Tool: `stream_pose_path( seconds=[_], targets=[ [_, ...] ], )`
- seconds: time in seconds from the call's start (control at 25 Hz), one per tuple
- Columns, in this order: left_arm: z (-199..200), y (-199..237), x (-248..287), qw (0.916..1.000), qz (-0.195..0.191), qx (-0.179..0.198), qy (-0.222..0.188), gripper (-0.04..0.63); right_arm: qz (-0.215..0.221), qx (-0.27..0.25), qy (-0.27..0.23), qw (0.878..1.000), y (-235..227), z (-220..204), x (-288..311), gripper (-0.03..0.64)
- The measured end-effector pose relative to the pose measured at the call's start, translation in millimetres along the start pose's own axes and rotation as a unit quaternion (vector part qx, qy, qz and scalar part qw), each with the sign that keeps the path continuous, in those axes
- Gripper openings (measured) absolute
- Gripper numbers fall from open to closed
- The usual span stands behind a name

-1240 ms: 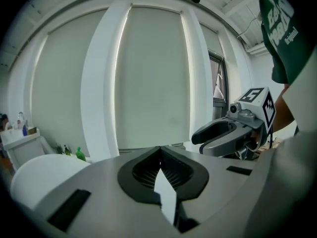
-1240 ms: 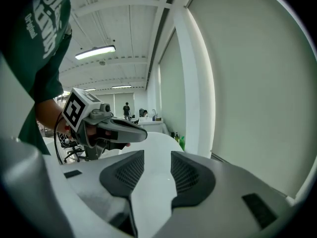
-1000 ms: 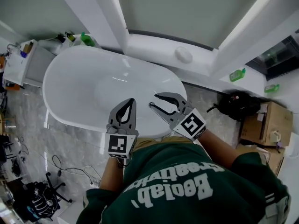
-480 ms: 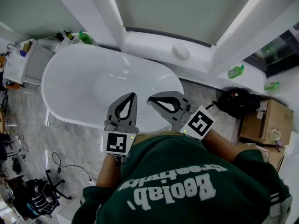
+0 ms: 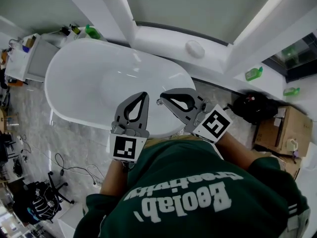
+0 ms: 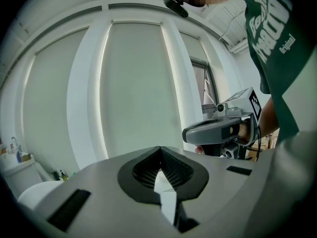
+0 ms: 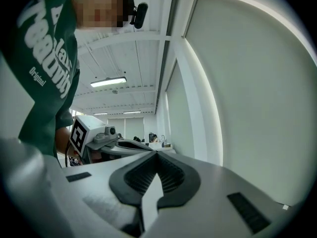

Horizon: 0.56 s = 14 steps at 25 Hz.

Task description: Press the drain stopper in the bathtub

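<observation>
The white oval bathtub [image 5: 74, 78] lies below both grippers in the head view. A small round metal fitting [image 5: 159, 102] shows on the tub's near wall, just beside the right gripper's tip; I cannot tell if it is the drain stopper. My left gripper [image 5: 144, 94] hangs over the tub's near rim, shut and empty, its tips meeting in the left gripper view [image 6: 159, 148]. My right gripper [image 5: 162, 97] is beside it, pointing left, shut with nothing between its jaws [image 7: 156, 153]. Both gripper views look level at the window wall, not into the tub.
A white shelf unit [image 5: 22, 58] stands at the tub's left end, with green bottles [image 5: 91, 31] behind the tub. More green bottles [image 5: 253, 74] sit on the window ledge. A black bag [image 5: 247, 109] and cardboard boxes [image 5: 282, 128] are at the right. Cables [image 5: 69, 170] cross the marble floor.
The right gripper's jaws stood wide open a second ago and are now shut. Both grippers have risen slightly and shifted over the tub's near rim.
</observation>
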<state>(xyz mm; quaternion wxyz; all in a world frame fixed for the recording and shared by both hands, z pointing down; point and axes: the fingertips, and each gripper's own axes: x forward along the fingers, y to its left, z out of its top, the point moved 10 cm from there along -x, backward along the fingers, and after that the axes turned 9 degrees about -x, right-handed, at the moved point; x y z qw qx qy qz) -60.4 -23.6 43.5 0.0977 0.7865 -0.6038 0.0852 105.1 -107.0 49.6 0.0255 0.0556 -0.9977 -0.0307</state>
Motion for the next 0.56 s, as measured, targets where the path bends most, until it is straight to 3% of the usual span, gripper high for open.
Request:
stream_pose_path(
  seconds=[0.56],
  targets=[
    [2.2, -3.6, -3.8, 1.0000, -0.002, 0.006, 0.004, 0.006, -0.002, 0.004, 0.008, 1.000, 4.9, 1.3, 1.3, 0.014]
  ],
)
